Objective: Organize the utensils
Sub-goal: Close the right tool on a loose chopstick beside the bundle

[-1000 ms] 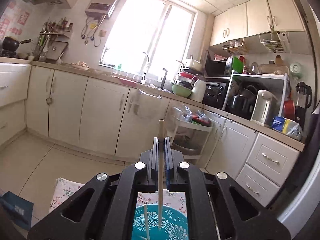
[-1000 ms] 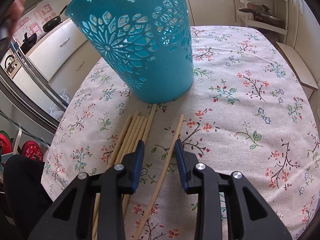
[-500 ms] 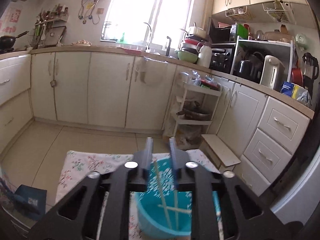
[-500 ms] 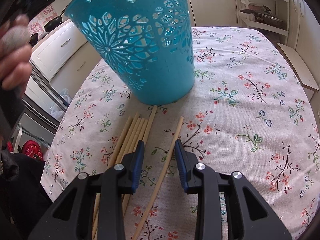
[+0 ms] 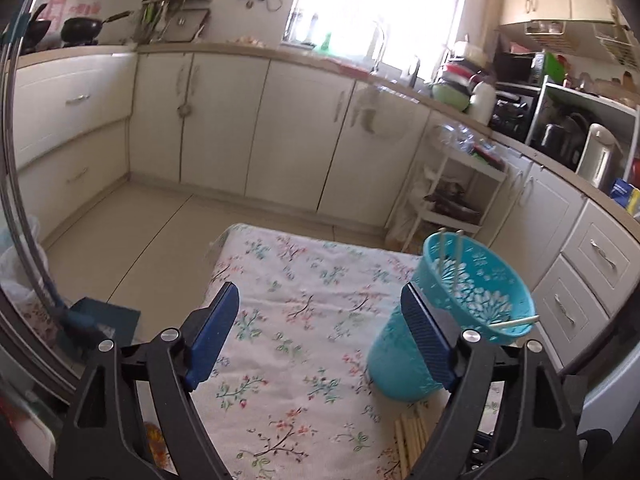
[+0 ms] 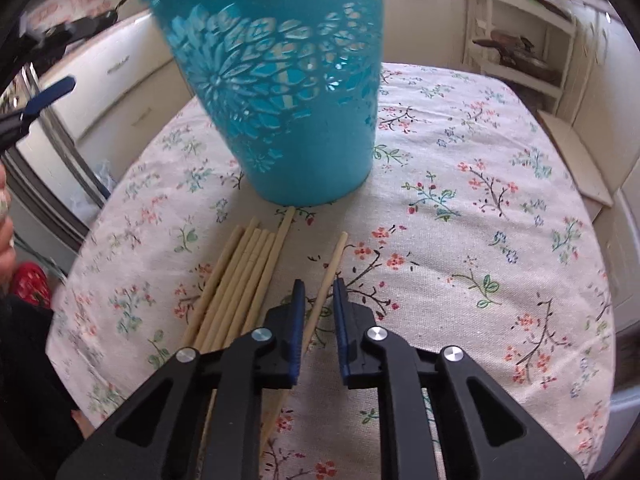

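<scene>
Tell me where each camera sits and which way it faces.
Left wrist: on the left tool, looking down and across the table at the cabinets; only its open fingers show.
Right wrist: on the right tool, aimed steeply down at a chopstick between its nearly closed fingers; a hand shows at the left edge.
Shared: the teal basket, the loose chopsticks and the cloth.
</scene>
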Tool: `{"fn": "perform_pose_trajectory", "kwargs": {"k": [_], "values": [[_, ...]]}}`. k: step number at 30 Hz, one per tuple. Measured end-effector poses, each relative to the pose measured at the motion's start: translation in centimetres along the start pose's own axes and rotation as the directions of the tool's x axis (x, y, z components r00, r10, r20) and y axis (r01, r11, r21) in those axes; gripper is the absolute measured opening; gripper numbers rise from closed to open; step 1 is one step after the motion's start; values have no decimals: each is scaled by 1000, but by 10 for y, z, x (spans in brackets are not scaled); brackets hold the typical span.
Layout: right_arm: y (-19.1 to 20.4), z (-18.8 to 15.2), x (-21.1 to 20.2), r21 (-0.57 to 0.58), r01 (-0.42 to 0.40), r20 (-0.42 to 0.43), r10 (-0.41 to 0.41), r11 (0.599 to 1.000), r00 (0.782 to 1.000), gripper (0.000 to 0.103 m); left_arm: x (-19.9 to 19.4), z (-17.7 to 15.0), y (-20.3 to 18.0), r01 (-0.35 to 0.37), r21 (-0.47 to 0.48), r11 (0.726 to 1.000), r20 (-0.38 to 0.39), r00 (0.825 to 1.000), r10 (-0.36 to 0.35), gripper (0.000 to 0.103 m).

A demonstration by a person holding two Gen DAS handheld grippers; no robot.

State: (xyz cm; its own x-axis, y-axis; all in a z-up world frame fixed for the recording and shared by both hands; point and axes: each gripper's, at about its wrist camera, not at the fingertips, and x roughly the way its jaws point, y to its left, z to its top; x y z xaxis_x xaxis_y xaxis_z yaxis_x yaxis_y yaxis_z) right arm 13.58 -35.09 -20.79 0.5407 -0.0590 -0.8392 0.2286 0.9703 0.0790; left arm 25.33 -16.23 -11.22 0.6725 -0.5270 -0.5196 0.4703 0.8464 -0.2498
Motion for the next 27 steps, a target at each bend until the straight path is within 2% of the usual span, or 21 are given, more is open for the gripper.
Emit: {"fn": "perform_pose_trajectory", "kwargs": {"k": [3,6,10,15,23,27], "values": [[2,0,-1,-25,7,-25,-7,1000,1000,12,-2,-1,6,-14,-13,1000,-7,1000,14,85],[-4,1,0,17,6,-32,-5,1000,999,12,-7,-1,8,-12,-33,999,-2,1000,12,91],[4,1,1,-1,50,-35,-50,999,998,12,-8,-2,5,0,-24,1000,-16,1000,0,92],[8,0,-3,-3,37,-79,-37,999,996,8,-11,-1,5,-1,-22,1000,-20,1000,0,96],[5,-7,-8,48,28,-78,-24,998,997,8,-7,-4,13,-17,-49,999,-57,998,14,96],[0,-11,-12,92,-2,-74,8,996,997,6,-4,-6,14,-23,-51,998,-73,997,19,96]]}}
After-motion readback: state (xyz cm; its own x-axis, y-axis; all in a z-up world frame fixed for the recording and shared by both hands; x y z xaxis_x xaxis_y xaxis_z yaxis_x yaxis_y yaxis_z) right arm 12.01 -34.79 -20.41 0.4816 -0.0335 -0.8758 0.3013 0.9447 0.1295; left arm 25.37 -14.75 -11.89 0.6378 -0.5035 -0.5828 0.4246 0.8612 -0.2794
